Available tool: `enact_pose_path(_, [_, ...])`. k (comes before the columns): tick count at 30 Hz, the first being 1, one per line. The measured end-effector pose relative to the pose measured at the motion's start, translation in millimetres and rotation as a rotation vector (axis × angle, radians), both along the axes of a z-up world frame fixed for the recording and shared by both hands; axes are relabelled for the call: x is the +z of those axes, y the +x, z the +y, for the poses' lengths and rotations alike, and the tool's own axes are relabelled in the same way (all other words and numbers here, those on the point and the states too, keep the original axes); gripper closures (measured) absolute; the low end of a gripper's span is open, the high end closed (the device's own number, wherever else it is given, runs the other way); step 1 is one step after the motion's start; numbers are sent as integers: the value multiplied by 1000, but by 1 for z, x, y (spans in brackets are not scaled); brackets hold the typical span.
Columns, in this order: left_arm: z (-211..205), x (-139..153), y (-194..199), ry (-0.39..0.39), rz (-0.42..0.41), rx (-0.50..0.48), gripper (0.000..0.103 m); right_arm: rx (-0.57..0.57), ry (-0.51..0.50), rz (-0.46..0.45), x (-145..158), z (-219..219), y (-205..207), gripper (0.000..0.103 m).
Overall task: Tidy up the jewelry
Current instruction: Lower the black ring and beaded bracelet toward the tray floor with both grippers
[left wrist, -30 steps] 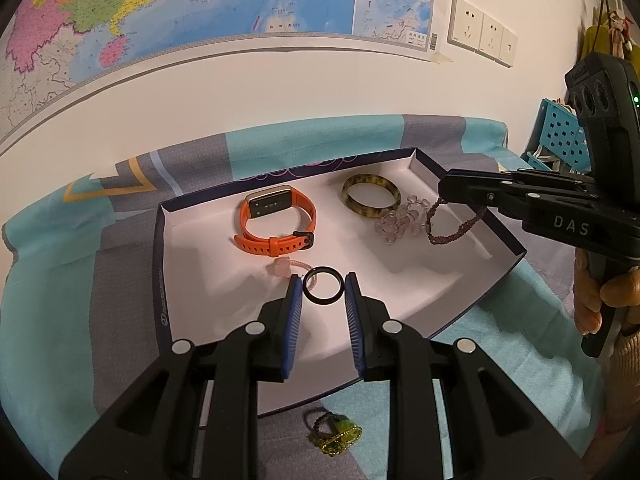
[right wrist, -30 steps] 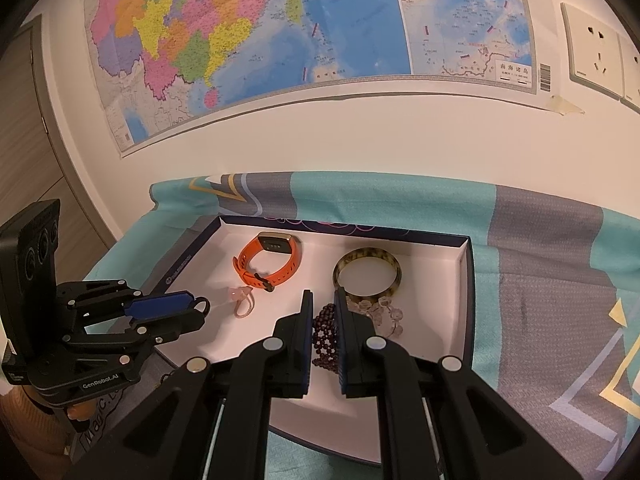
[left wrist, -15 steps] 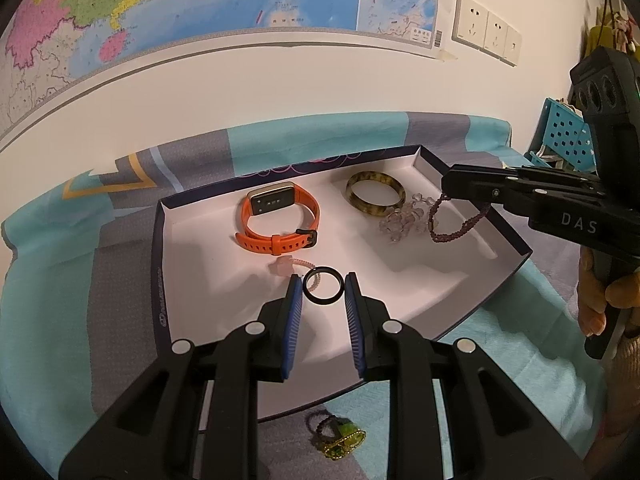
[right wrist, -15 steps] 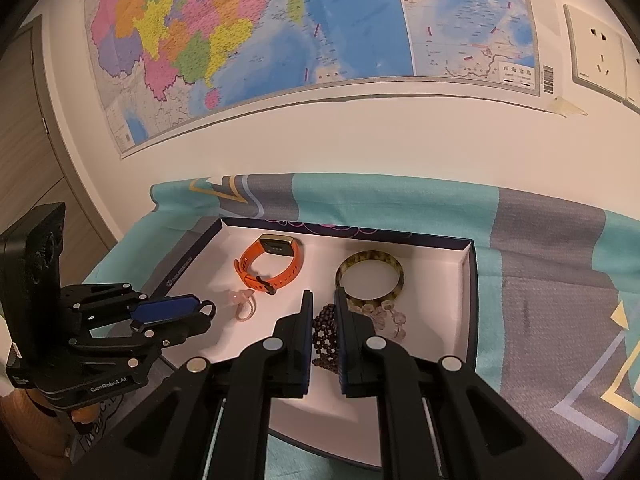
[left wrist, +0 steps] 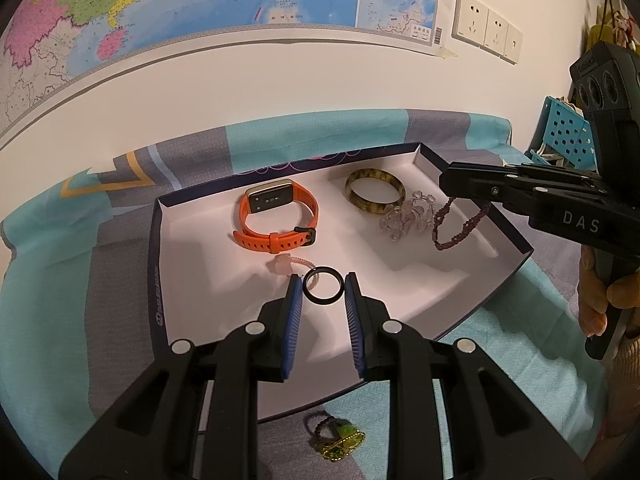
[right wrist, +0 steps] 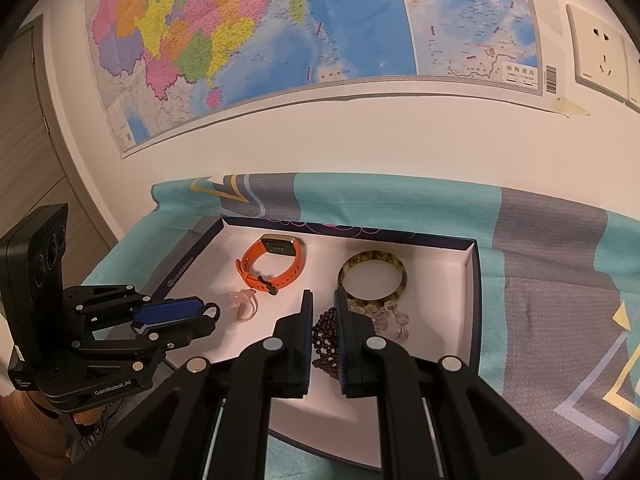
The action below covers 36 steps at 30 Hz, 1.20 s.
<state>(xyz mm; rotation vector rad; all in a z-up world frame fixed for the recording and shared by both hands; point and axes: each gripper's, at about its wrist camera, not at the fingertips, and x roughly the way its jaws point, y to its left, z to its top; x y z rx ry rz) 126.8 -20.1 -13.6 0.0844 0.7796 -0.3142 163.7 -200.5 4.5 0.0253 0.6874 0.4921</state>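
A white box tray (left wrist: 192, 280) (right wrist: 448, 344) lies on a patterned cloth. It holds an orange watch (left wrist: 276, 220) (right wrist: 276, 264), a mottled bangle (left wrist: 375, 196) (right wrist: 372, 276), a clear bead bracelet (left wrist: 404, 220) (right wrist: 384, 316) and a pink ring (left wrist: 286, 266) (right wrist: 242, 304). My left gripper (left wrist: 322, 288) (right wrist: 212, 312) is shut on a black ring (left wrist: 322, 289) above the tray's front. My right gripper (right wrist: 323, 312) (left wrist: 448, 184) is shut on a dark red bead bracelet (right wrist: 324, 340) (left wrist: 456, 228) that hangs over the tray's right side.
A green stone ring (left wrist: 340, 438) lies on the cloth in front of the tray. A wall with a map (right wrist: 280, 40) and sockets (left wrist: 486, 28) stands behind. A blue perforated basket (left wrist: 564, 136) stands at far right.
The right gripper with the bead bracelet has sunk a little toward the tray. The left gripper still holds the black ring in nearly the same place.
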Motion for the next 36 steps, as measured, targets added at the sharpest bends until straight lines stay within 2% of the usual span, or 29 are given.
enact_pose_path(36, [-1, -2, 2, 4, 10, 6, 81, 6, 1, 2, 1, 4, 4, 94])
